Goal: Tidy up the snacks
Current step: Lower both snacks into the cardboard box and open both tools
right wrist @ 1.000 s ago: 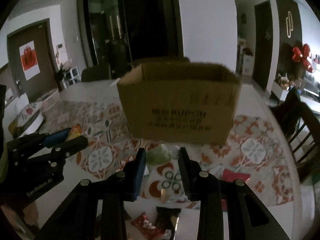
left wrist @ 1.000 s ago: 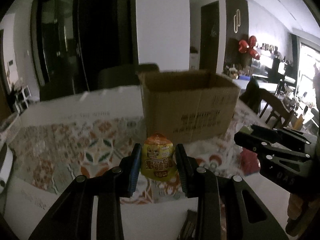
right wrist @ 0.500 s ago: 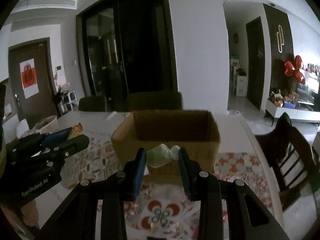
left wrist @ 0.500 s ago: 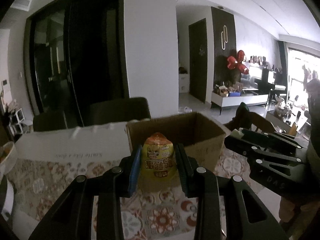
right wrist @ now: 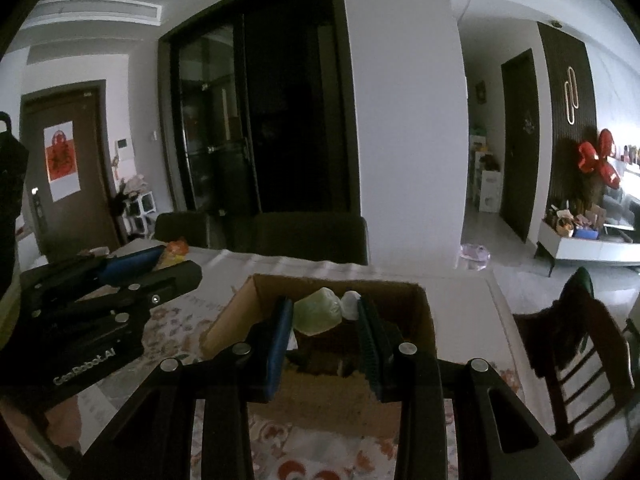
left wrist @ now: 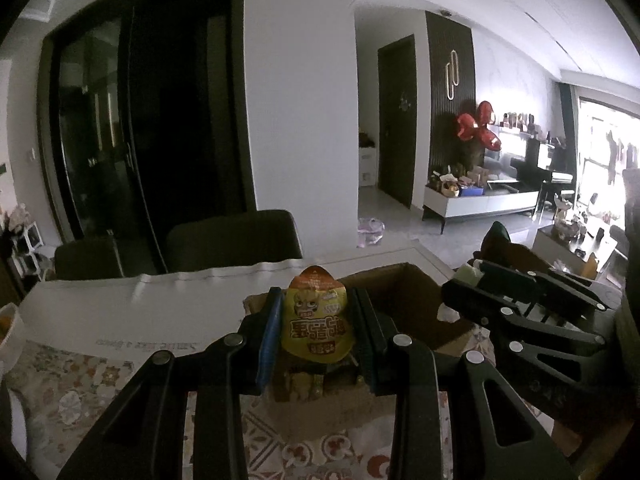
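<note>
My left gripper point(left wrist: 316, 320) is shut on a yellow snack packet point(left wrist: 316, 320) with a cartoon face and holds it above the near left rim of an open cardboard box point(left wrist: 416, 292). My right gripper point(right wrist: 324, 314) is shut on a pale green wrapped candy point(right wrist: 318, 311) and holds it over the open cardboard box point(right wrist: 236, 312). Several dark snack packs point(right wrist: 320, 356) lie inside the box. The right gripper also shows at the right of the left wrist view point(left wrist: 512, 312), and the left gripper shows at the left of the right wrist view point(right wrist: 120, 280).
The box stands on a table with a patterned floral cloth point(left wrist: 80, 392). Dark chairs point(left wrist: 232, 240) stand behind the table, and a wooden chair point(right wrist: 576, 344) stands to the right. A bowl point(left wrist: 6, 328) sits at the left edge.
Both grippers have risen and moved forward with their snacks, from in front of the box's side to above its open top. The box's inside has come into view.
</note>
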The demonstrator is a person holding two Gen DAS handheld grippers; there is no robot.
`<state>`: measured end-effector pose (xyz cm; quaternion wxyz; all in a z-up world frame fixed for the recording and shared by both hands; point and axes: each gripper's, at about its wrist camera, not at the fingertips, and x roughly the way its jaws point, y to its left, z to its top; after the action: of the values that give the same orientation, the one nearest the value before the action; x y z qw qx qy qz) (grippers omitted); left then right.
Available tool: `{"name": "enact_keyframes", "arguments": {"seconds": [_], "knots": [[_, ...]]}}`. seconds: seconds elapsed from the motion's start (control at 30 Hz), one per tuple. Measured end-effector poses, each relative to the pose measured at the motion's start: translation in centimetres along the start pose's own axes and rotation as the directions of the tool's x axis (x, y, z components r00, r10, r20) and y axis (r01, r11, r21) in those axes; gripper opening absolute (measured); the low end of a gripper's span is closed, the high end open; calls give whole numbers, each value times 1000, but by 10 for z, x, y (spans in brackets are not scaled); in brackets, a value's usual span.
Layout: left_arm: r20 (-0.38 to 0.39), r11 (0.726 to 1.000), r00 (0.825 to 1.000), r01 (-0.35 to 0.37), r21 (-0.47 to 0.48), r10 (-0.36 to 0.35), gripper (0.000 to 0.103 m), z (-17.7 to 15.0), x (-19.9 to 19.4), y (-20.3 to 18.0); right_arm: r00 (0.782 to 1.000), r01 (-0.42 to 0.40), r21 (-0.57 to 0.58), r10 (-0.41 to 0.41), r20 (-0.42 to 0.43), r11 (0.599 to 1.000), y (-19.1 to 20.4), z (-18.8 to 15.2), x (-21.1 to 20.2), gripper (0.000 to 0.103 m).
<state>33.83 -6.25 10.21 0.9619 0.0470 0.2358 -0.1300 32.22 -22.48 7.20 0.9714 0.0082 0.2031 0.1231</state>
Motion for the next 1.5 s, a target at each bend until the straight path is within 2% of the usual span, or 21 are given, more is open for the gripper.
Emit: {"name": "enact_keyframes", "arguments": {"seconds": [0.33,0.6,0.7,0.77,0.8,1.03,1.17,1.27,1.5], "knots": [[-120,999,993,-9,-38,5,34,8,62,12,998,31,-31,-33,-59,999,-12,16,51,35],[-224,999,974,3,-45,-13,35,3,102,12,987,40,-9,-41,-157,999,-29,5,91,35],[-242,999,970,-8,-33,0,45,0,108,12,982,48,10,-45,-186,999,-36,-1,100,37],[-230,1000,973,-22,-22,16,61,-1,105,10,977,58,20,-53,-206,998,-40,-3,104,54],[-221,999,975,-34,-15,29,61,-2,102,10,977,65,28,-57,-206,998,-42,-4,104,58],[-131,996,987,-89,29,92,72,-11,57,4,978,114,31,-107,-178,993,-43,-10,83,59],[-86,996,992,-88,35,91,73,-18,27,2,982,126,31,-120,-144,992,-35,-13,59,59],[-62,996,994,-84,41,87,75,-25,7,2,985,120,41,-114,-128,992,-30,-19,39,67],[-22,996,997,-78,45,79,75,-39,-31,0,988,123,54,-117,-101,991,-16,-30,0,67]]}}
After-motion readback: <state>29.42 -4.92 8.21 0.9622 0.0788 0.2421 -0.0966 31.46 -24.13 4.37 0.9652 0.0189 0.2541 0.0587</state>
